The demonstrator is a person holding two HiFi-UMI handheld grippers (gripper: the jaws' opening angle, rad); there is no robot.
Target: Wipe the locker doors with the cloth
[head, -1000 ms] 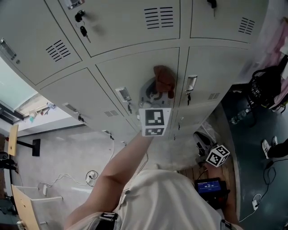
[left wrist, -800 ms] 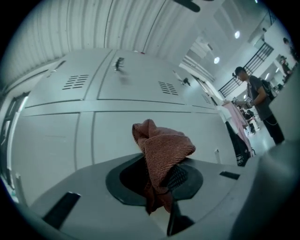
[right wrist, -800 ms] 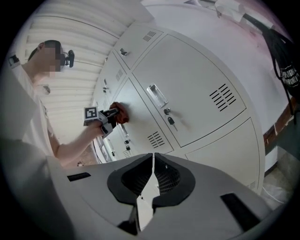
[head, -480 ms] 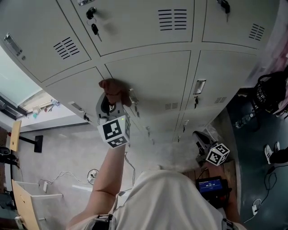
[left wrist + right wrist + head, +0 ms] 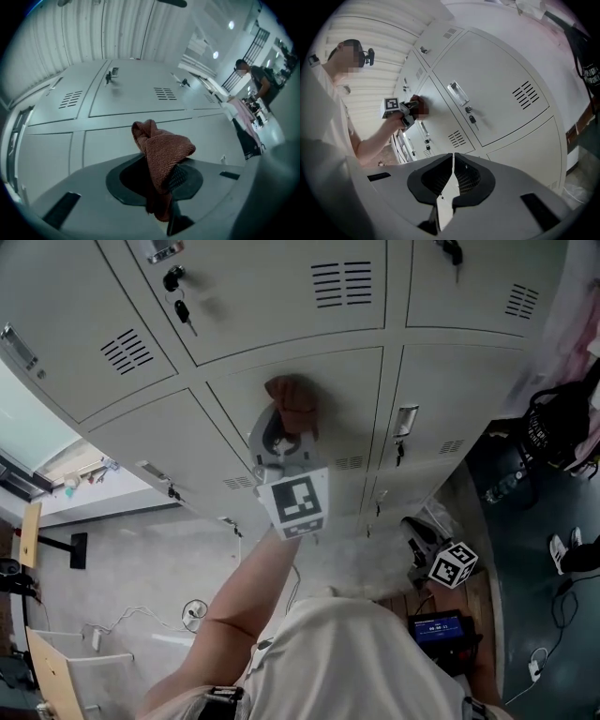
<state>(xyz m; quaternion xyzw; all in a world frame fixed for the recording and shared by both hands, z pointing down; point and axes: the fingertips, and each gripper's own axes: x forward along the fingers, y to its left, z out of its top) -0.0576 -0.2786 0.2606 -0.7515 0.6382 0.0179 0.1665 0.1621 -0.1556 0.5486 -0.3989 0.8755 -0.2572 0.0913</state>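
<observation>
— Left gripper [image 5: 287,424]?
— Held up at arm's length toward a bank of grey locker doors [image 5: 323,371], marker cube [image 5: 298,504] facing the head camera. Clamped tight on a red-brown cloth [image 5: 292,397], bunched up and sticking out past the jaw tips.
— And where exactly on the lockers?
— Against the middle-row door, in its upper half, just under the seam with the top row. Appears to touch the metal, though hard to confirm from any view.
— Right gripper [image 5: 452,182]?
— Hanging low at the person's right side, well apart from the lockers. Jaws brought together, holding nothing, only a thin slit between them.
— Anything else around?
— Vent slots [image 5: 337,282] on the door above. Keys [image 5: 178,307] dangling from a lock at upper left. A recessed handle [image 5: 404,418] on the next door to the right. A black bag [image 5: 555,427] on the dark floor at far right. A small lit screen [image 5: 436,626] low on the right. Another person [image 5: 255,82] far off down the room, seen in the left gripper view.
</observation>
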